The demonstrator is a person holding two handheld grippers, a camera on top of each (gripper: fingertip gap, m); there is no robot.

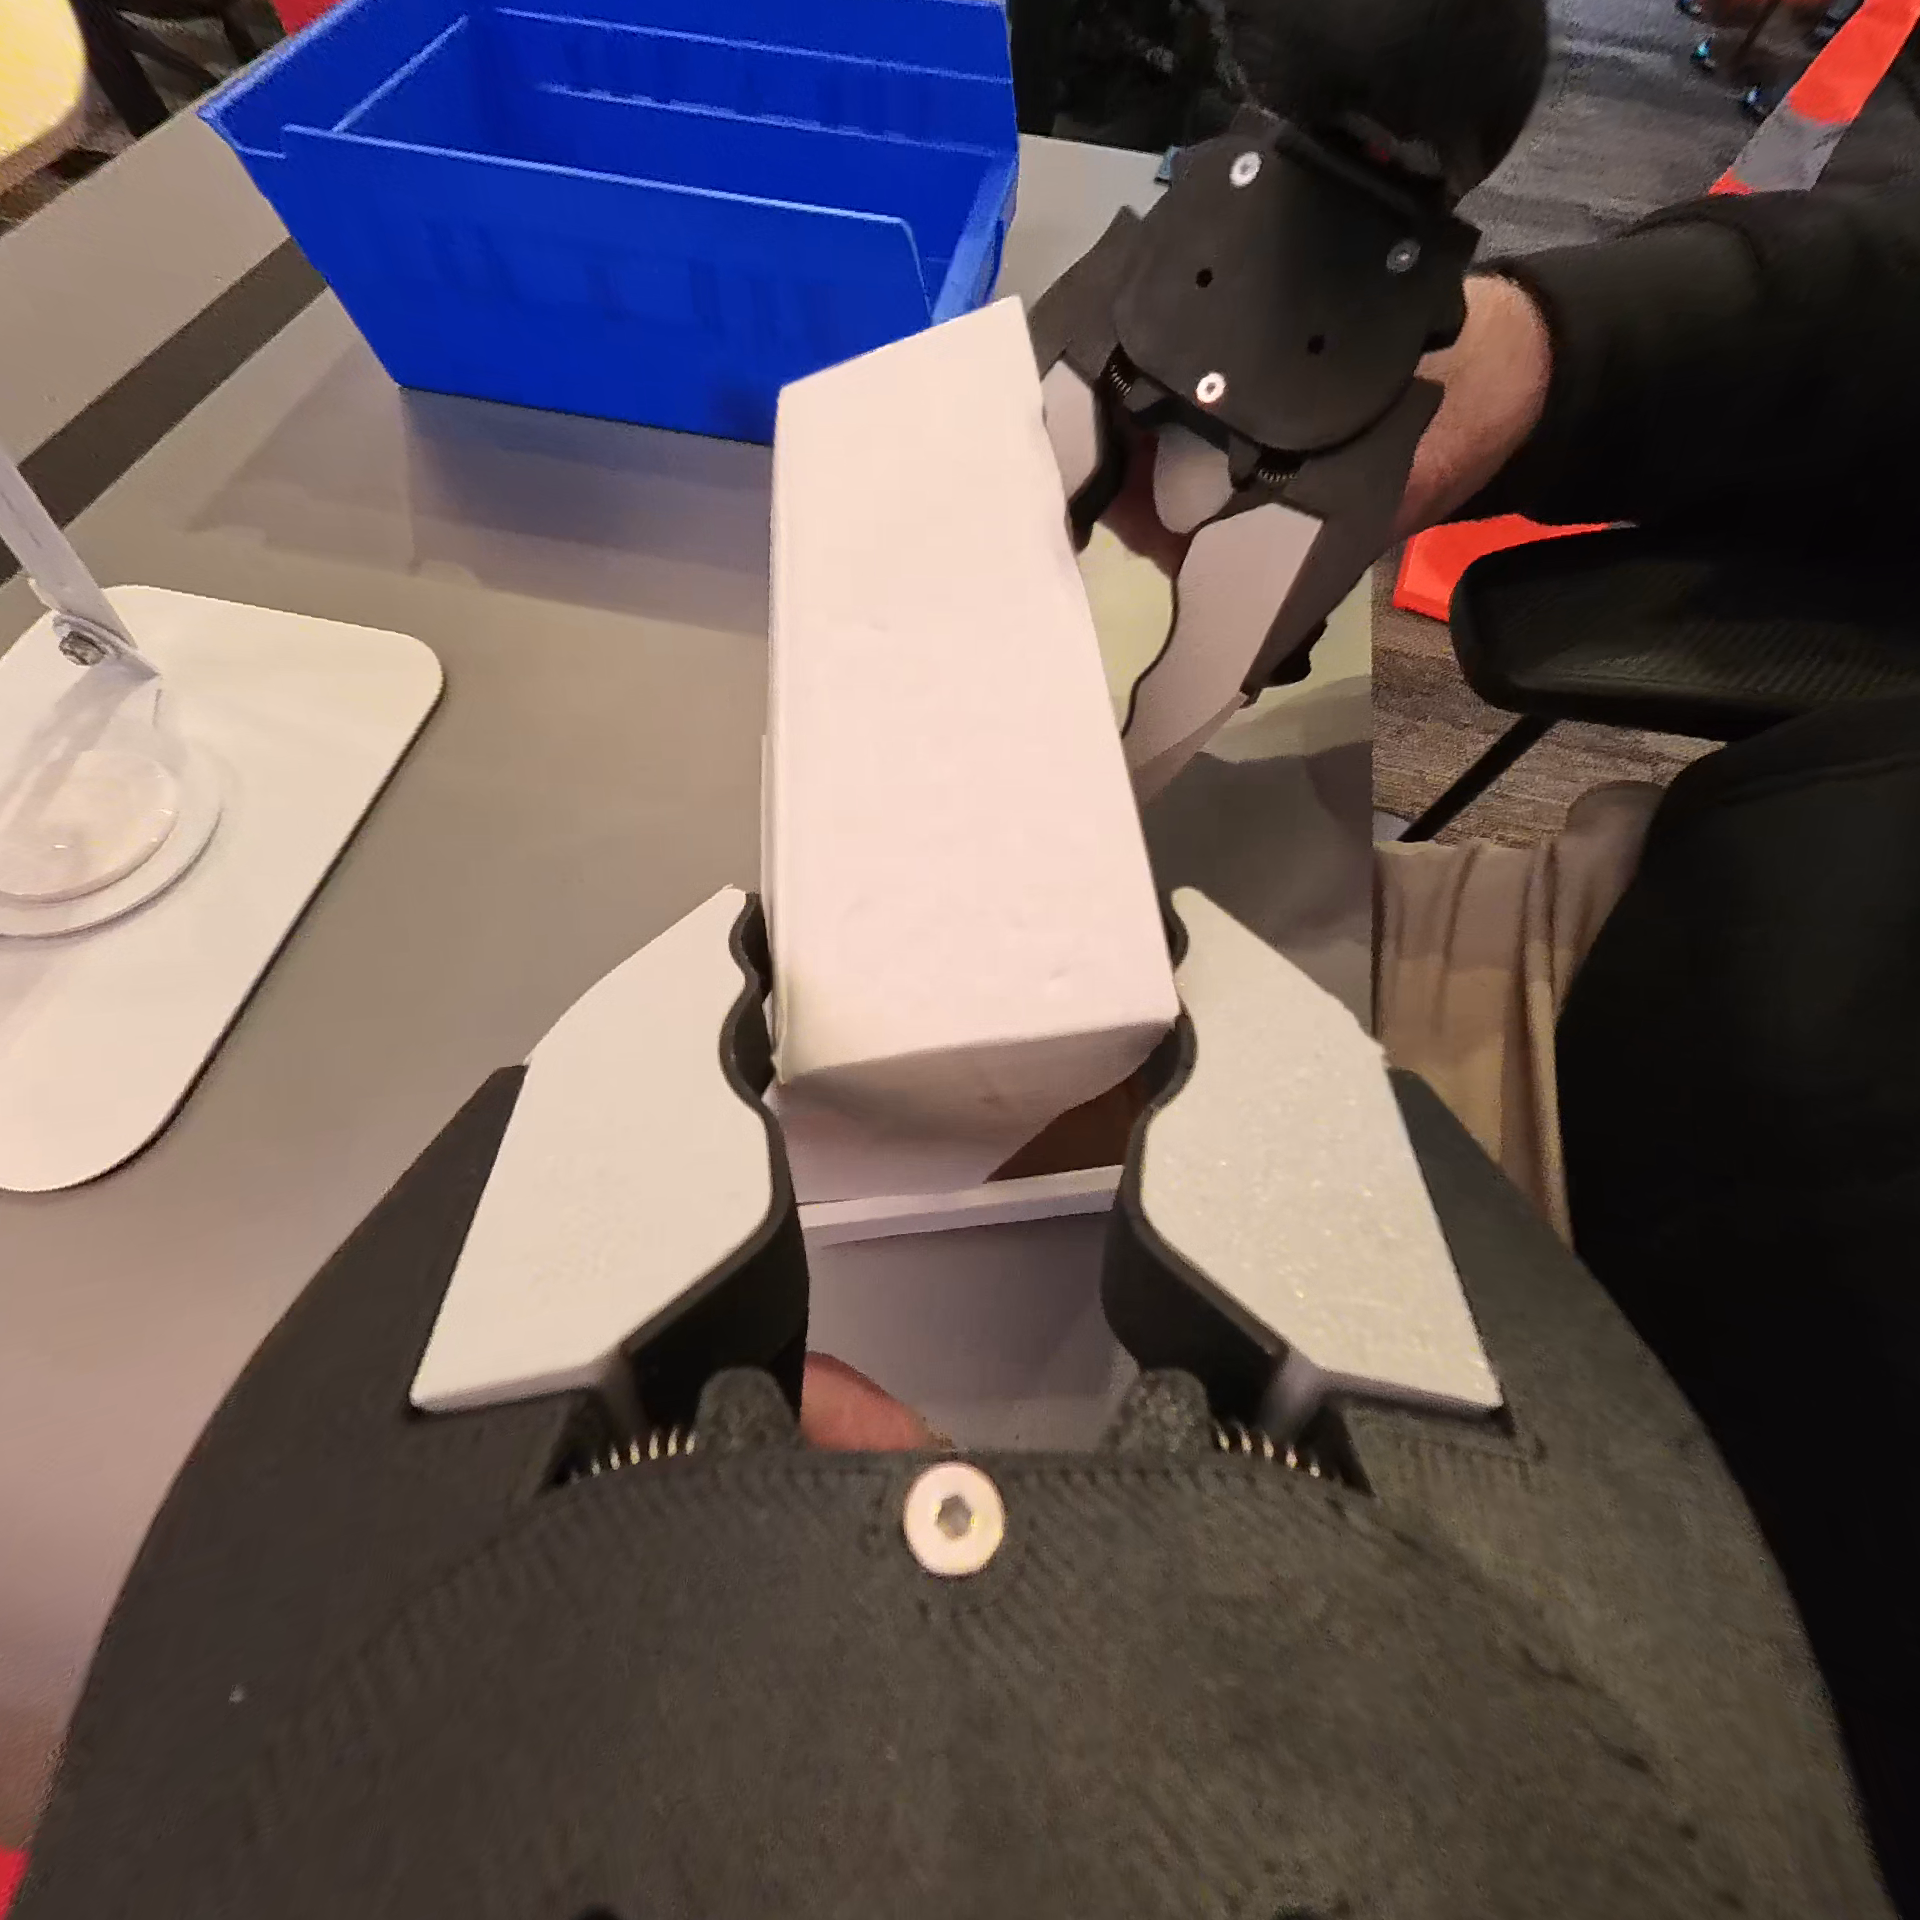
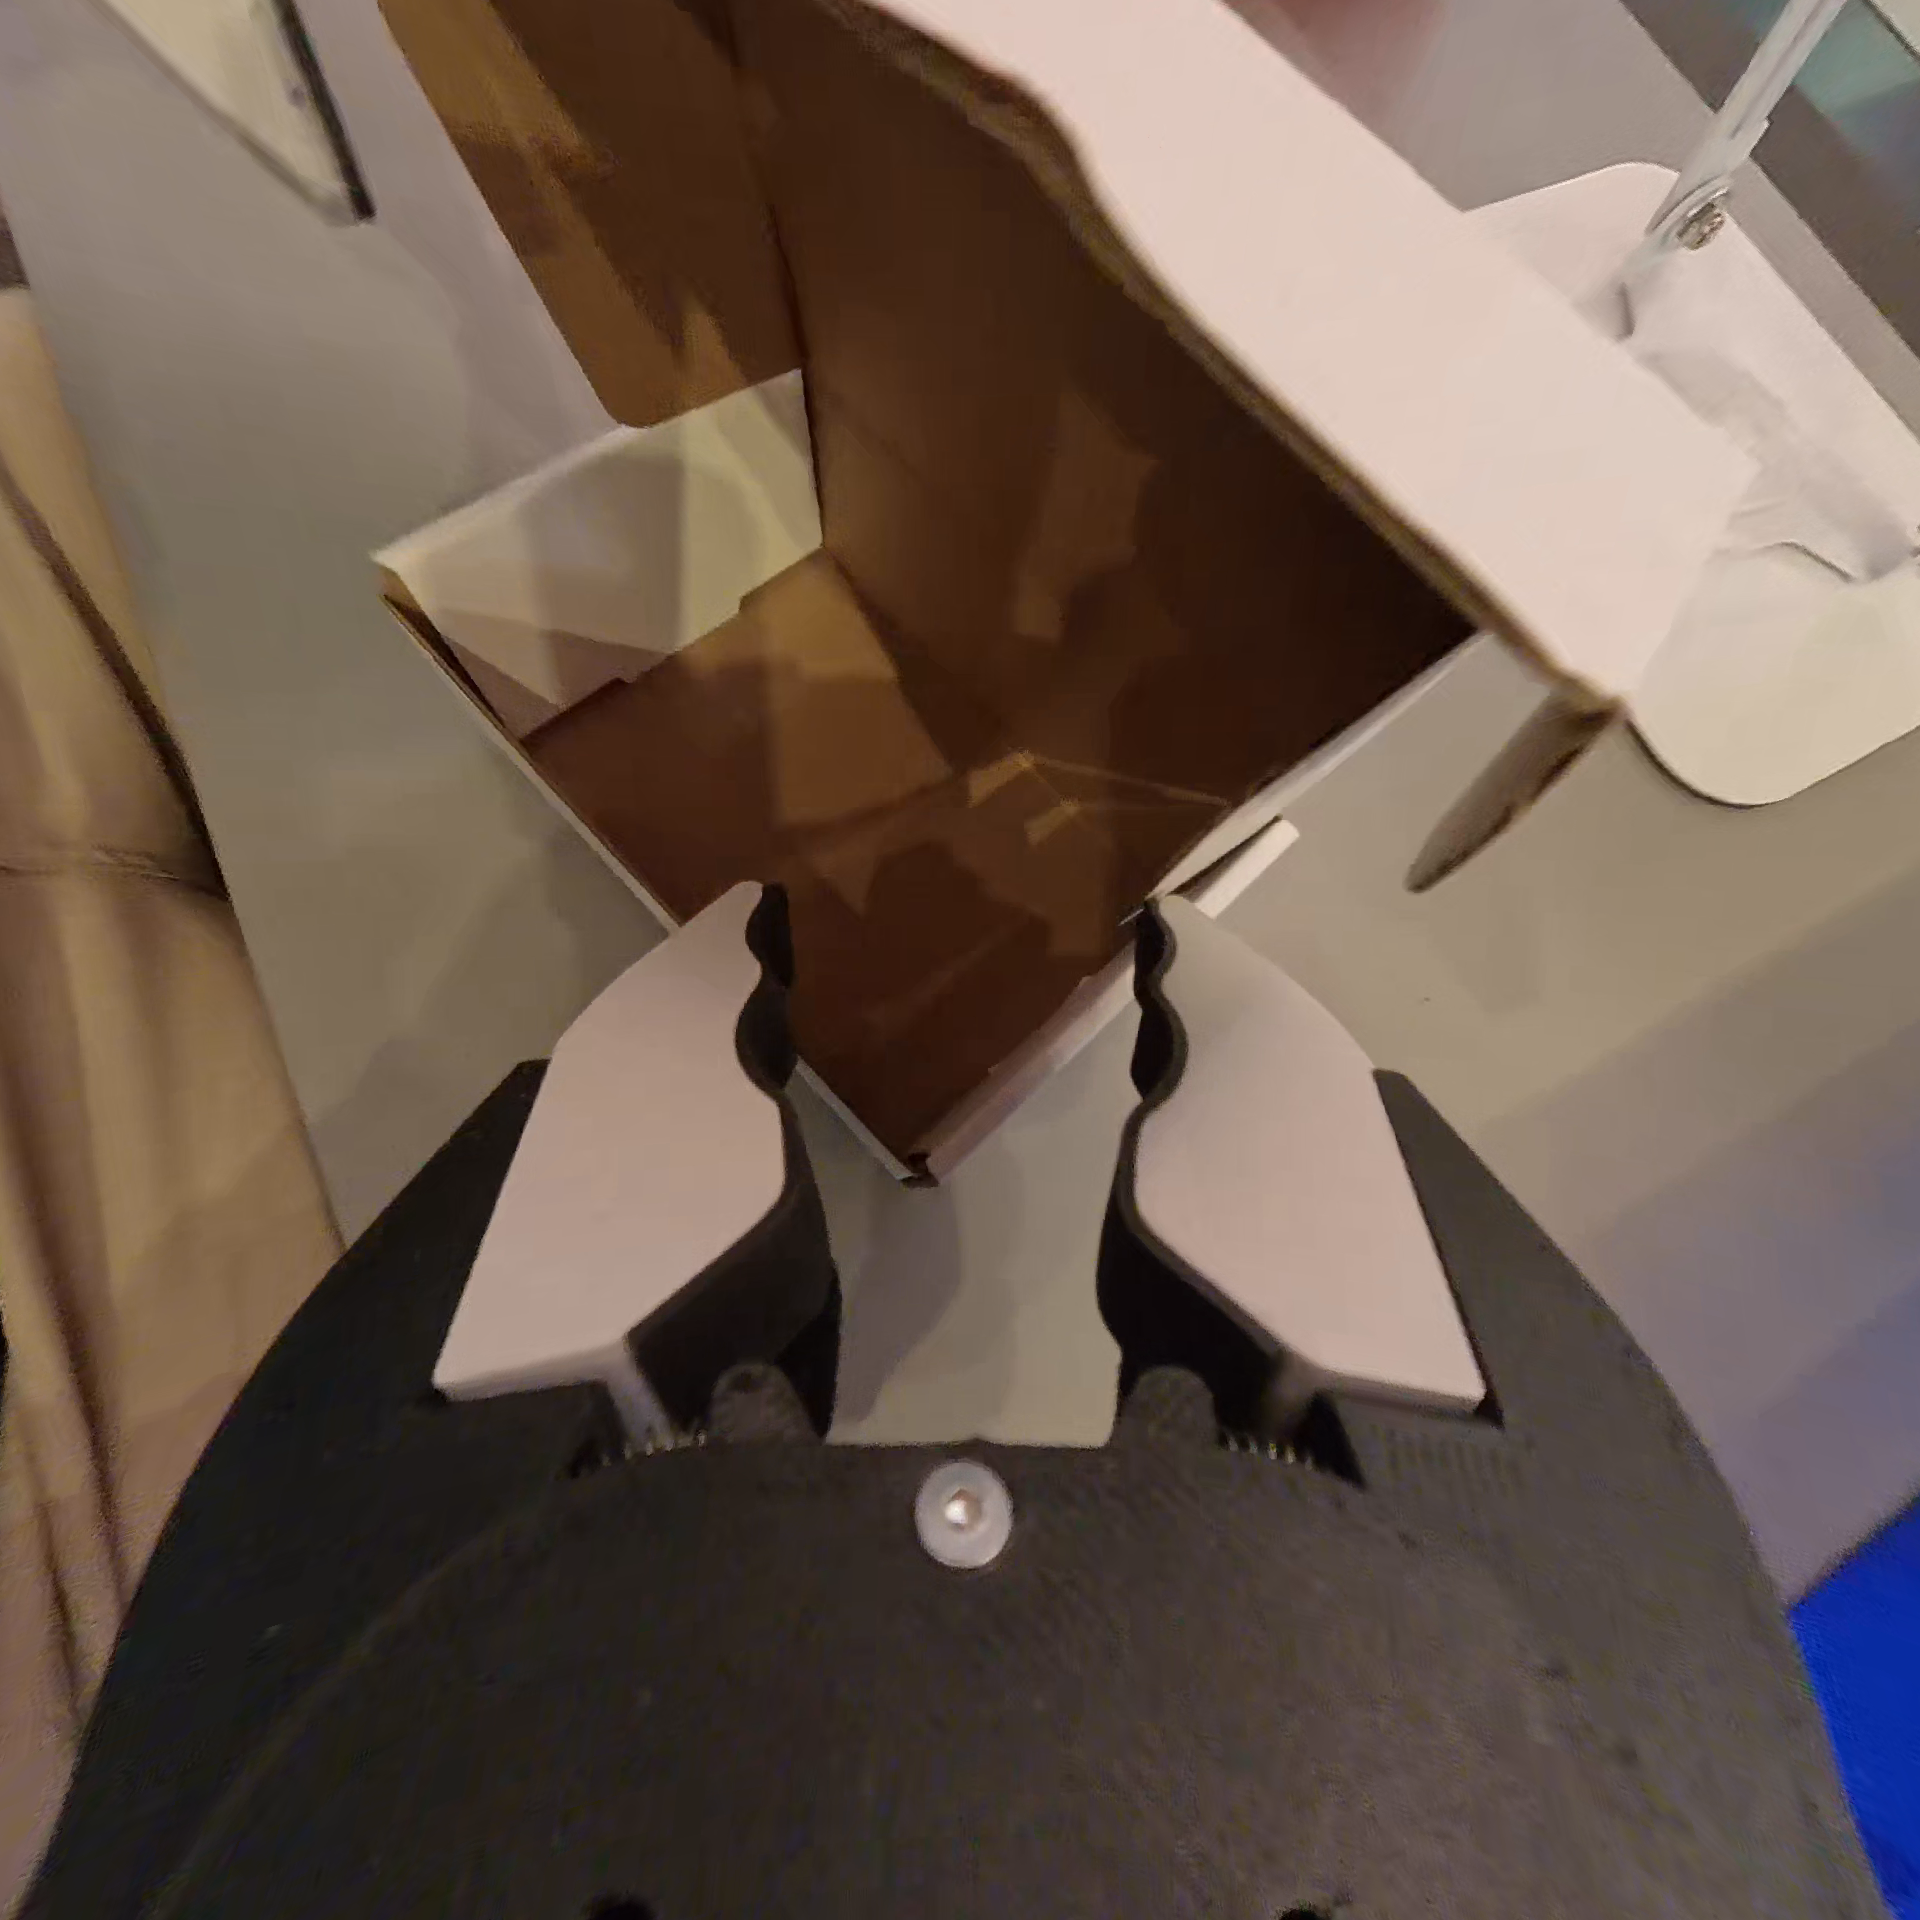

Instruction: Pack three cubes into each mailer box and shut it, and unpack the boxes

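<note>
A white mailer box (image 1: 935, 727) with a brown inside is tilted above the grey table (image 1: 571, 644). My left gripper (image 1: 961, 987) is shut on its near end, which looks like the lid, with a brown gap under it. My right gripper (image 1: 1132, 623) is open at the box's far end. In the right wrist view the box (image 2: 935, 831) is open with its lid (image 2: 1351, 364) raised. The right gripper (image 2: 961, 914) is open, and its fingers straddle the near corner. I see no cubes inside the box or anywhere else.
A blue divided bin (image 1: 623, 208) stands at the back of the table, and its corner shows in the right wrist view (image 2: 1860, 1714). A white stand base (image 1: 208, 831) lies at the left, also in the right wrist view (image 2: 1766, 520). A black chair (image 1: 1662, 644) is beyond the table's right edge.
</note>
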